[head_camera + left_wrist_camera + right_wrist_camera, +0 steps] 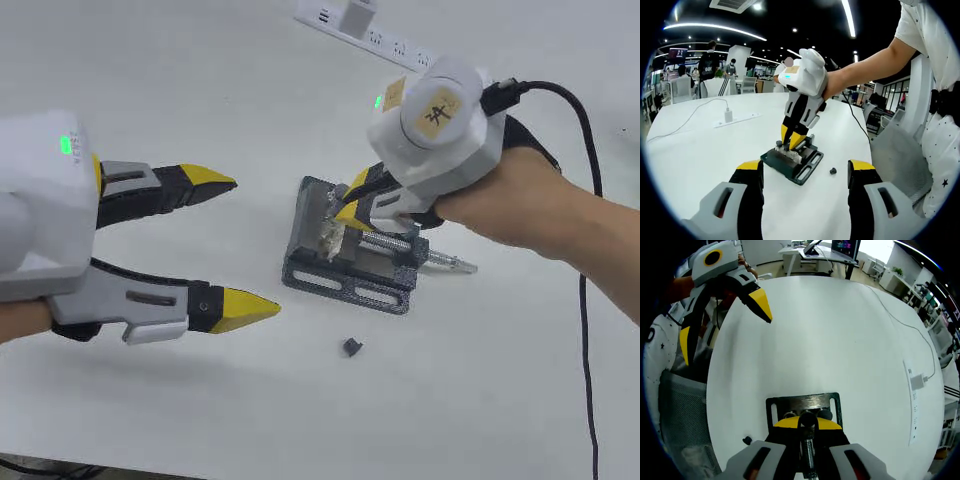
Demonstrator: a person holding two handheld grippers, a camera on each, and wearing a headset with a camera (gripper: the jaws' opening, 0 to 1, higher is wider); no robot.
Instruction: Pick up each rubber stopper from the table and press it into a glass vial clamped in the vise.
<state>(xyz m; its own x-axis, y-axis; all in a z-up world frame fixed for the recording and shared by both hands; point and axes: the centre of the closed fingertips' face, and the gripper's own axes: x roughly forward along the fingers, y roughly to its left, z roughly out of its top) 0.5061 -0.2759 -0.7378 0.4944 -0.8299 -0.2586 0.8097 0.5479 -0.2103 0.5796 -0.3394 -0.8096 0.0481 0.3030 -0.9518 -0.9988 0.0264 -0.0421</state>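
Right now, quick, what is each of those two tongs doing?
Left tongs: open, holding nothing.
Right tongs: shut on a rubber stopper at the vise.

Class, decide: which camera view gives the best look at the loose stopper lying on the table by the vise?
The head view: the loose stopper lies unobstructed beside the vise, its shape readable. The left gripper view shows it as a small dark dot; the right gripper view shows a speck near the edge of the table.
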